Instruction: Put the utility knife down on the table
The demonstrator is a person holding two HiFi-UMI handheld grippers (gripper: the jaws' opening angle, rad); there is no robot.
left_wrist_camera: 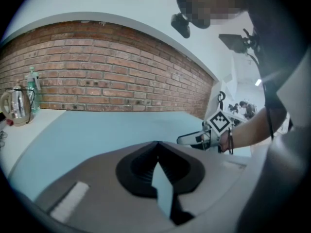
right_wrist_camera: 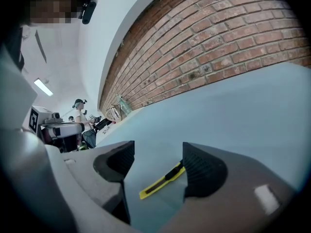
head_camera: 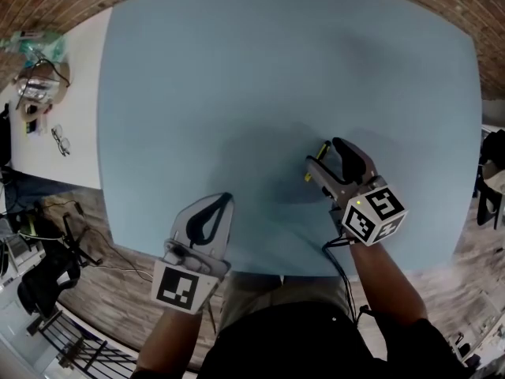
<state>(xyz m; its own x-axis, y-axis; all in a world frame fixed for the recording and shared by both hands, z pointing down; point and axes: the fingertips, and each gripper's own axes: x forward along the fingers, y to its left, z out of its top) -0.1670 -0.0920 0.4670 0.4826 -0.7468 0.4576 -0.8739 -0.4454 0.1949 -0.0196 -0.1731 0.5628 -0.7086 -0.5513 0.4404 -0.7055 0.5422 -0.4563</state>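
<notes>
A yellow and black utility knife (right_wrist_camera: 163,181) lies flat on the light blue table (right_wrist_camera: 233,106), between the jaws of my right gripper (right_wrist_camera: 158,152). Those jaws stand wide apart. The knife's far end runs close beside the right pad (right_wrist_camera: 201,166), and I cannot tell whether it touches. In the head view the right gripper (head_camera: 325,155) is right of centre near the table's front edge, with bits of the yellow knife (head_camera: 324,146) showing at its tips. My left gripper (head_camera: 226,199) rests at the front left, jaws together and empty, also seen in its own view (left_wrist_camera: 156,147).
A white side table (head_camera: 75,101) at the far left carries a kettle (head_camera: 35,85), a bottle and glasses (head_camera: 61,140). A brick wall (left_wrist_camera: 112,81) runs behind the blue table (head_camera: 276,69). A person (right_wrist_camera: 77,111) stands in the background of the right gripper view.
</notes>
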